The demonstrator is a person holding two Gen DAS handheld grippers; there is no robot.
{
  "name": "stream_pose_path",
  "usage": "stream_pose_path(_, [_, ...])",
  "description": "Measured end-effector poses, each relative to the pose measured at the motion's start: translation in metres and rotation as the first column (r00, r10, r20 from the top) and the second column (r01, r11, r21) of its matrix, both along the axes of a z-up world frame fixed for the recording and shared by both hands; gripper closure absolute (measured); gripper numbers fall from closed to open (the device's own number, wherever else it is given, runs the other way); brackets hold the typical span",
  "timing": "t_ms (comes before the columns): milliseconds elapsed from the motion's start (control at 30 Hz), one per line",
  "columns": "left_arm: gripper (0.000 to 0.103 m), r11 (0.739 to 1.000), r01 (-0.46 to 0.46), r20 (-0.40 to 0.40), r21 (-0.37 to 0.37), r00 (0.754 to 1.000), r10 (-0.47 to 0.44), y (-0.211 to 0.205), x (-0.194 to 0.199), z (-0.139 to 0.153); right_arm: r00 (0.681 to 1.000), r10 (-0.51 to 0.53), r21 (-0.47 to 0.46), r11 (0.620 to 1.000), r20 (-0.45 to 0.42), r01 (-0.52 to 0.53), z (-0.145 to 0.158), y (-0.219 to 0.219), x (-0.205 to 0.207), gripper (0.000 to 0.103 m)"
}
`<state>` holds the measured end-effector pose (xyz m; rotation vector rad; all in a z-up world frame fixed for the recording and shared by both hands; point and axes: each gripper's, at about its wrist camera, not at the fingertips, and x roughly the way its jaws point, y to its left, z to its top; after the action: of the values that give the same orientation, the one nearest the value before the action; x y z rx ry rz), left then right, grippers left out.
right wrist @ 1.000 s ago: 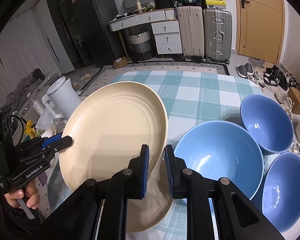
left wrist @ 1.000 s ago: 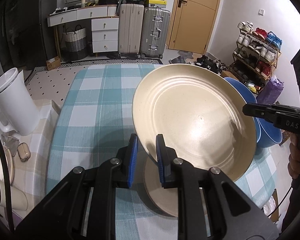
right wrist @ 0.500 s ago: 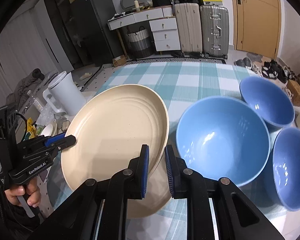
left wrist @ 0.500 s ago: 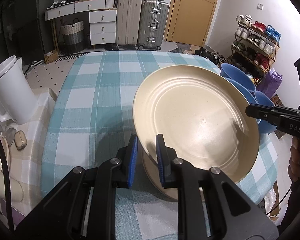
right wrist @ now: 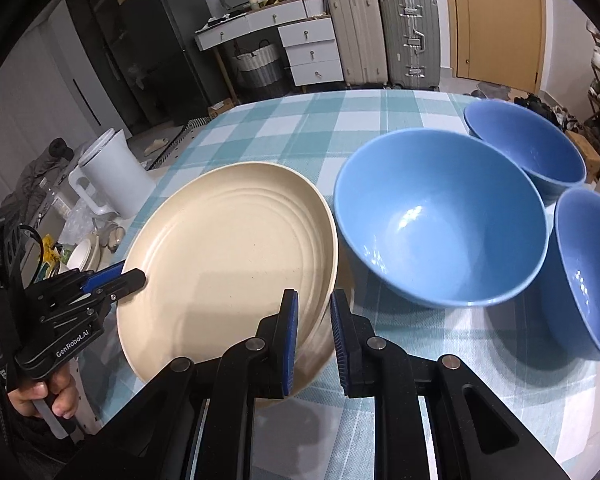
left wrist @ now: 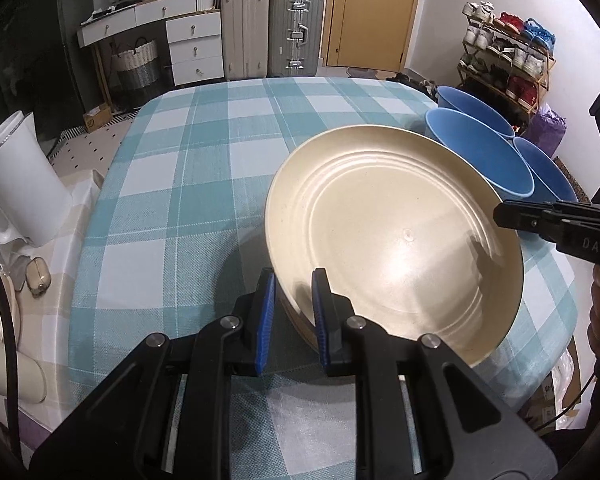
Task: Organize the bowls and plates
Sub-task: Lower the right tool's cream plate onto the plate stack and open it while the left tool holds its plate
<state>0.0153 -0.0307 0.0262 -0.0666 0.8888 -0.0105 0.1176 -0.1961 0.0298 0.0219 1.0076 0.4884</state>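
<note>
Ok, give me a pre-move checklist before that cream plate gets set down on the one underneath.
1. Left gripper clamps the cream plate rim: ok.
2. Right gripper clamps the opposite rim: ok.
3. Plate level: not ok, it tilts in both views.
4. Lower plate sits directly beneath: ok, its edge shows under the held one.
5. Large blue bowl clear of the plate: ok, a gap shows beside it.
6. Fingers will clear the lower plate on release: cannot tell.
</note>
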Motion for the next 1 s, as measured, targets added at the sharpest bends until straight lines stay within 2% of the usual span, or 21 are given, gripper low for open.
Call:
stream_pose_path(167, [0.088,1.0,0.001,-0.004,-0.006,1.0,-0.001,0.0,0.003,-0.007,1.0,-0.005,-0.005,1.0,-0.013,0.005,-0.008,0.0,-0.001,0.085])
stream_pose_path(600, [0.088,0.998,0.0,-0.02,0.061,1.0,0.001,-0.007,0.009,-0.026,1.0,-0.003,-0.074,0.997,-0.005,0.003,-0.021,0.014,-0.001,0.085])
stream_pose_path(1000, [0.088,0.998,0.007,-0.045,0.064,0.999,-0.004,-0.007,0.015,-0.036,1.0,-0.011,-0.087,0.996,-0.011,0.01,-0.026,0.014,0.002,0.084])
